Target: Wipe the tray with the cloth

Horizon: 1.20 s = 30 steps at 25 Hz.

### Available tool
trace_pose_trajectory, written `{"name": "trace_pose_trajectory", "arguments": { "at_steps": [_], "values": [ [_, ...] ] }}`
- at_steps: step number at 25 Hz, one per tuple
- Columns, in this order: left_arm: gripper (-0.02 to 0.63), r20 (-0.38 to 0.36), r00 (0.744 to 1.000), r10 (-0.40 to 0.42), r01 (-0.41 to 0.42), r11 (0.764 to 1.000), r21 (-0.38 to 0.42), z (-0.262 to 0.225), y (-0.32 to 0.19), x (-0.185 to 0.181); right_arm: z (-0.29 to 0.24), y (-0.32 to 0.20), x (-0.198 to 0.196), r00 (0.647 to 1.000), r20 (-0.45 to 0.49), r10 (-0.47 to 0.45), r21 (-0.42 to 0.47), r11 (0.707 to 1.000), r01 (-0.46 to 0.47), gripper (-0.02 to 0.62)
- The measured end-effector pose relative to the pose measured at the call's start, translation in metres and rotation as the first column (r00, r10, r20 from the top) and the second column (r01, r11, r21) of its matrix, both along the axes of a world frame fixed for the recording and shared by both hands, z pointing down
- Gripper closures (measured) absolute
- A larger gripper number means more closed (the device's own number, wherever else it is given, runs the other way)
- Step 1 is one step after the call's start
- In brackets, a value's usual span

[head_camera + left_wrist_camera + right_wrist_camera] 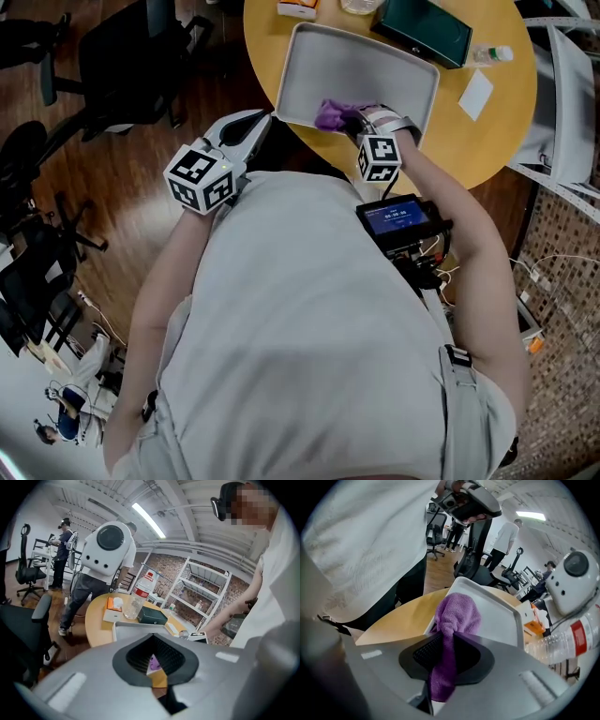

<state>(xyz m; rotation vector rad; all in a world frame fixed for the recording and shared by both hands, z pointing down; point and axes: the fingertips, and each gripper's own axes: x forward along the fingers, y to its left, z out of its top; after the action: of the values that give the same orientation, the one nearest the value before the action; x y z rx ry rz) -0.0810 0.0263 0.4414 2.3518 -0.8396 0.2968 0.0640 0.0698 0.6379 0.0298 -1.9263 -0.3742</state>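
A grey tray (375,66) lies on the round yellow table (487,141), its near edge toward me. My right gripper (361,120) points steeply down at the tray's near rim and is shut on a purple cloth (333,114). In the right gripper view the cloth (457,613) bunches past the fingertips onto the tray (497,611) and hangs back between the pads. My left gripper (258,127) hovers off the table's near-left edge, tips together, holding nothing. In the left gripper view the tray's rim (136,629) and a bit of the cloth (153,662) show through its jaws.
Beyond the tray sit a dark green box (424,28), a plastic bottle (492,54), a white card (475,94) and an orange-and-white box (297,9). Office chairs (131,56) stand to the left, a metal shelf (572,94) to the right. Other people (101,573) stand behind the table.
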Motion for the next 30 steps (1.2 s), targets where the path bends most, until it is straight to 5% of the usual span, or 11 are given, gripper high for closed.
{"name": "trace_pose_trajectory", "arguments": {
  "at_steps": [9,15,22,30],
  "values": [
    [0.606,-0.015,0.995,-0.101,0.1,0.995,-0.029,0.013,0.0,-0.061,0.004,-0.02,-0.083,0.983,0.006,-0.183,-0.028,0.983,0.183,0.525],
    [0.606,-0.018,0.987,-0.162,0.162,0.987,-0.013,0.005,0.003,-0.072,0.0,-0.019,-0.089,0.966,0.002,-0.26,-0.083,0.962,0.259,0.523],
    [0.606,-0.027,0.979,-0.204,0.203,0.979,-0.021,0.004,0.008,-0.081,-0.006,-0.043,-0.094,0.961,-0.013,-0.275,-0.094,0.957,0.273,0.523],
    [0.606,-0.017,0.972,-0.233,0.232,0.972,-0.033,0.009,0.004,-0.085,-0.007,-0.125,-0.092,0.983,-0.06,-0.175,-0.035,0.984,0.173,0.523]
  ]
}}
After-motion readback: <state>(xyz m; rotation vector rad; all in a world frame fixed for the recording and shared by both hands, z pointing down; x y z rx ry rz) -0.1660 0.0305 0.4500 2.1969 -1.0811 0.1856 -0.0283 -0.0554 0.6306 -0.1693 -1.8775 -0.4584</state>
